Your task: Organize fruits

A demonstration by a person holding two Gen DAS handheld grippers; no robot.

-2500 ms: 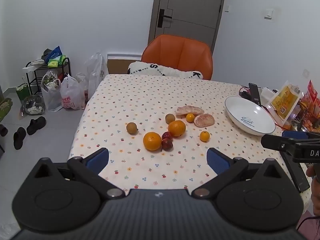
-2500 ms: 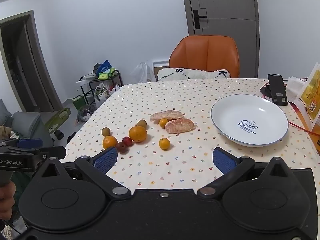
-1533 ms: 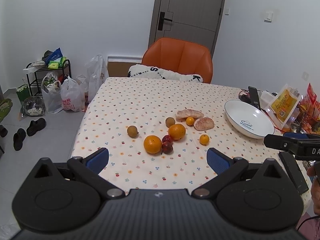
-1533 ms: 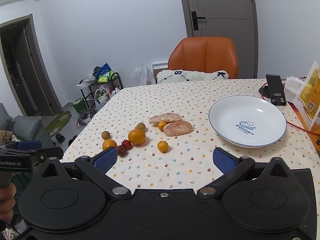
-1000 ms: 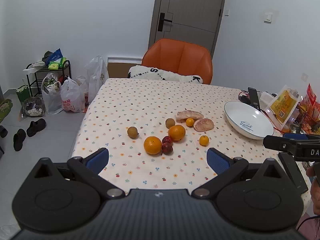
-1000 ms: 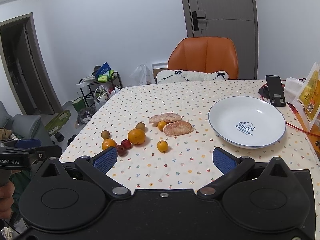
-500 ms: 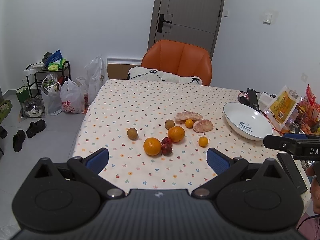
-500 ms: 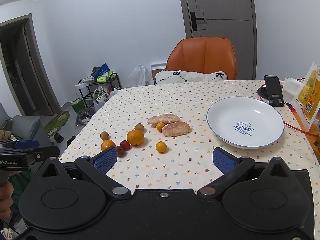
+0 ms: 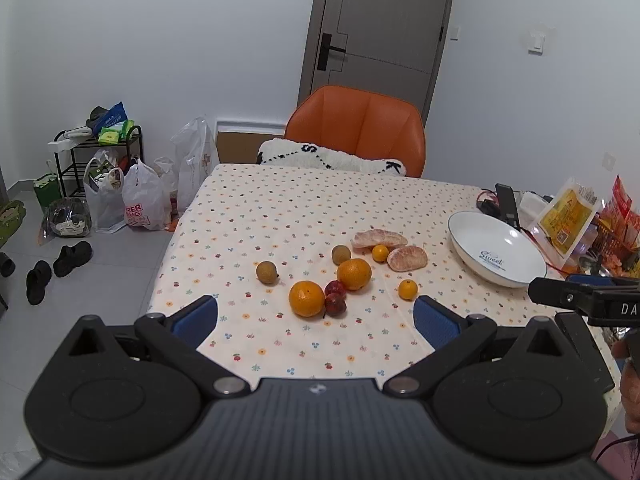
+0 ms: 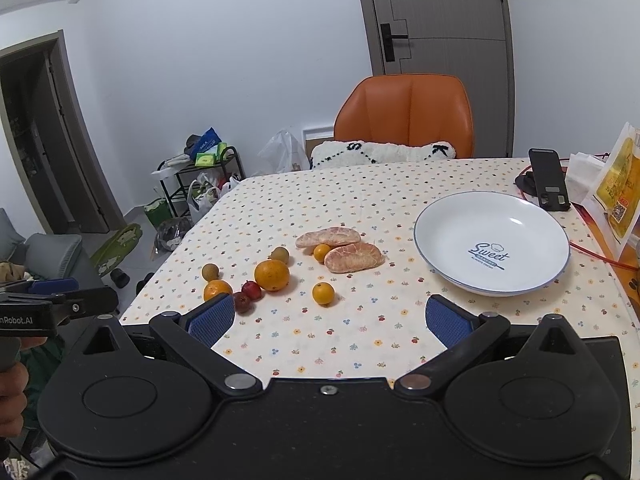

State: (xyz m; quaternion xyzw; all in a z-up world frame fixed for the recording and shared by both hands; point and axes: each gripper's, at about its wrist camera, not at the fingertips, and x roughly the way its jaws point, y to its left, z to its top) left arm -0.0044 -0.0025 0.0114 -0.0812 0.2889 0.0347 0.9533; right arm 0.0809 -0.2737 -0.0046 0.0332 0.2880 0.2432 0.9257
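Presently, loose fruit in one cluster at mid-table on the floral tablecloth (image 10: 320, 200), none yet collected.

- Two large oranges (image 10: 272, 275) (image 9: 306, 298), with two small red fruits (image 10: 252, 289) touching between them.
- Two brown round fruits (image 9: 267, 272), at 10 and 12 o'clock of the oranges.
- Two peeled pomelo segments (image 10: 353, 257), a small mandarin (image 10: 321, 252) wedged against them; a second mandarin (image 10: 323, 293) alone at 6 o'clock.
- White plate (image 10: 440, 216), empty, at 3 o'clock of the cluster, well apart.
- Phone on stand (image 10: 549, 184) and snack packets (image 9: 568, 216) beyond the plate.
- Left gripper (image 9: 315, 318), right gripper (image 10: 326, 318): fingers spread wide, holding nothing, short of the fruit.

Risk: round fruit may roll off once nudged; soft segments may crush under hard closure.
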